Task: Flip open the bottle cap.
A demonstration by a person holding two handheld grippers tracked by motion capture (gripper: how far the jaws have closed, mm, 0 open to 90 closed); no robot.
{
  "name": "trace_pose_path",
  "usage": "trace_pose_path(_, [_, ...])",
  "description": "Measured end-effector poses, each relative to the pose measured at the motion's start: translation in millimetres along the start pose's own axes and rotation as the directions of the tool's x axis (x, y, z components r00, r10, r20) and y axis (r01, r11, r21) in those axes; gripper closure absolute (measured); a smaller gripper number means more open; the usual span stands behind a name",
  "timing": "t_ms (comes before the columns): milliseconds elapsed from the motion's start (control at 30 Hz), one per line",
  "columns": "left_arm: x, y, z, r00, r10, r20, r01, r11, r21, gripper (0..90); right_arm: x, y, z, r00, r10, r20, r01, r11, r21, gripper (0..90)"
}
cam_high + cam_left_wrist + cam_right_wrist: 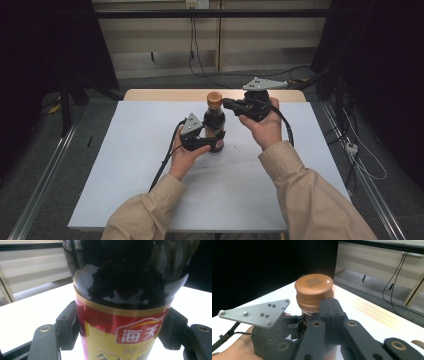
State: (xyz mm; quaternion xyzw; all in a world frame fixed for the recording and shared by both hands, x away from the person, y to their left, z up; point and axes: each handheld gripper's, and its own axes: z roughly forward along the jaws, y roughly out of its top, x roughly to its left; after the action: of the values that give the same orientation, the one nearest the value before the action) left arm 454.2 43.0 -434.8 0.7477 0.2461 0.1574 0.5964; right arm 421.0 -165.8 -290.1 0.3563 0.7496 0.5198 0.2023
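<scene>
The worktop [150,165] was a pale, white-covered rectangle with a strip of light wood left bare along its far edge, and it stood on a grey floor [100,120] with metal rails running along both sides. A single dark bottle [214,122] with a brown cap and a red and yellow label stood upright on it, a little beyond the middle and nearer the far edge than the near one. In the right gripper view the same pale top and its wooden strip [372,312] ran on behind the bottle.
</scene>
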Motion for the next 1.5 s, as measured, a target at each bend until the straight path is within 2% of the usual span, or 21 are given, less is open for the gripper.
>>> trace_pose_path(167, [0.2, 0.5, -0.4, 1.0000, 0.002, 0.001, -0.002, 1.0000, 0.007, 30.6, 0.2, 4.3, 0.4, 0.9995, -0.030, -0.006, 0.030, 1.000, 0.007, 90.0])
trace_pose_path(233, [0.4, 0.7, -0.5, 1.0000, 0.000, 0.002, 0.000, 1.0000, 0.009, 30.7, 1.4, 6.9, 0.5, 0.9982, -0.061, 0.003, 0.061, 0.998, 0.022, 90.0])
trace_pose_path(500, [0.1, 0.5, -0.9, 1.0000, 0.006, -0.007, -0.006, 0.9998, 0.017, 31.0, 1.2, 7.4, 1.3, 0.9990, -0.045, -0.007, 0.045, 0.999, 0.023, 90.0])
trace_pose_path(567, [-0.3, 0.3, -1.3, 0.9999, 0.005, -0.010, -0.004, 0.9999, 0.017, 31.2, 2.8, 7.9, 2.0, 0.9979, -0.063, 0.013, 0.063, 0.998, 0.023, 90.0])
trace_pose_path(700, [-1.0, 1.0, -1.7, 0.9998, 0.009, -0.015, -0.009, 0.9997, 0.024, 31.5, 2.2, 8.8, 3.7, 0.9980, -0.060, 0.021, 0.059, 0.998, 0.024, 90.0])
trace_pose_path(933, [0.2, 1.2, -2.7, 0.9999, -0.007, -0.012, 0.007, 0.9996, 0.027, 31.6, 4.8, 11.3, 7.2, 0.9985, -0.053, 0.016, 0.053, 0.998, 0.026, 90.0])
trace_pose_path(1367, [0.6, 1.6, -3.3, 0.9997, -0.019, -0.012, 0.020, 0.9993, 0.030, 31.6, 7.5, 11.7, 8.6, 0.9962, -0.084, 0.024, 0.083, 0.996, 0.023, 90.0])
trace_pose_path(1467, [1.4, 0.9, -4.0, 0.9999, -0.010, -0.009, 0.011, 0.9994, 0.032, 31.6, 8.2, 12.6, 8.4, 0.9959, -0.087, 0.022, 0.087, 0.996, 0.029, 90.0])
trace_pose_path(1500, [0.2, 0.2, -2.9, 0.9999, -0.015, -0.002, 0.015, 0.9996, 0.023, 31.6, 8.1, 13.3, 7.0, 0.9976, -0.068, 0.018, 0.068, 0.998, -0.017, 90.0])
